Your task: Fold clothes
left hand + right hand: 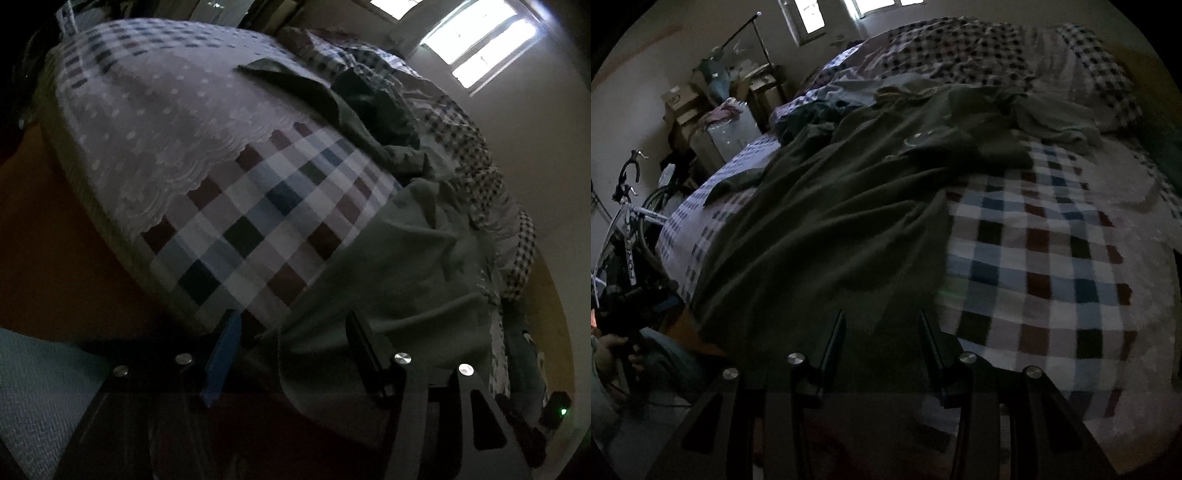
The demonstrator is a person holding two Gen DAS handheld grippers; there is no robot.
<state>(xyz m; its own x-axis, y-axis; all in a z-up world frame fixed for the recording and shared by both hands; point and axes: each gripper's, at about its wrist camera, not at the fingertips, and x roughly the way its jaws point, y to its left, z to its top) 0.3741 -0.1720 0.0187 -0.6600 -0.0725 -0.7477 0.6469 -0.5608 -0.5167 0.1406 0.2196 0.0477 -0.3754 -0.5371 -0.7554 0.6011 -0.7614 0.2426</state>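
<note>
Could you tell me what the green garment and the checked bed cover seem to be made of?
Green garment: soft matte knit, probably cotton jersey, judging by its limp folds. Checked bed cover: slightly fuzzy woven cloth, possibly cotton or flannel; blur leaves it open.

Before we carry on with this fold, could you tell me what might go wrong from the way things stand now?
The green garment hangs over the bed's near edge, so it may slide off if the left gripper, whose fingers look spread with cloth bunched between them, has no firm hold. The right gripper is open over it and may pinch the checked bedcover too. A crumpled pile of clothes lies at its far end and may be dragged along.
</note>
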